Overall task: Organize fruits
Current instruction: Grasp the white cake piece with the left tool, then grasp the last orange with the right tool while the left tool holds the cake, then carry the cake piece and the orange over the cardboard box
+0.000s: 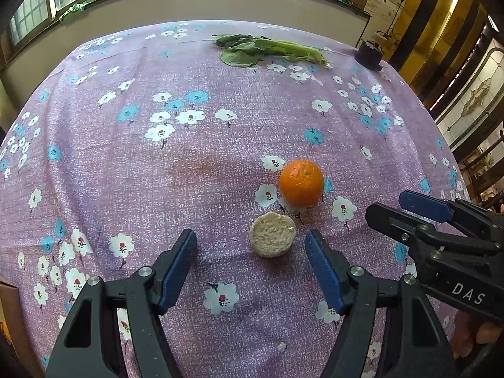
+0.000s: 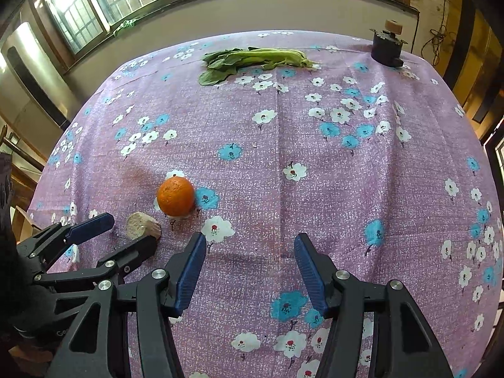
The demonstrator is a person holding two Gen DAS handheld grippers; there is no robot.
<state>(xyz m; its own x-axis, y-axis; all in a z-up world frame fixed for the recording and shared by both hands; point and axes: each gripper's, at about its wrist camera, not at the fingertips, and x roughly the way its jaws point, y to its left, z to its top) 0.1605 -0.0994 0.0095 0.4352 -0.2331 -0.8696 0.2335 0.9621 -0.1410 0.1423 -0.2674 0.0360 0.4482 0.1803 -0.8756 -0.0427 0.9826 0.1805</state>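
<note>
Wide purple floral tablecloth (image 2: 315,157) lies clear mid-table; round orange fruit (image 1: 301,182) and pale crumbly puck (image 1: 272,238) crowd the near-left lane.

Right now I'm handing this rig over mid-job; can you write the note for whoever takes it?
Left gripper: open, empty, jaws either side of the pale crumbly round cake piece on the purple floral tablecloth, pads not touching it.
Right gripper: open, empty, over bare cloth to the right of the fruit.
Round orange fruit sits just behind the cake piece. Leafy green vegetable lies at the far edge, near a dark round object.
Done: nothing gripped yet. Left: pick and arrange the fruit.
</note>
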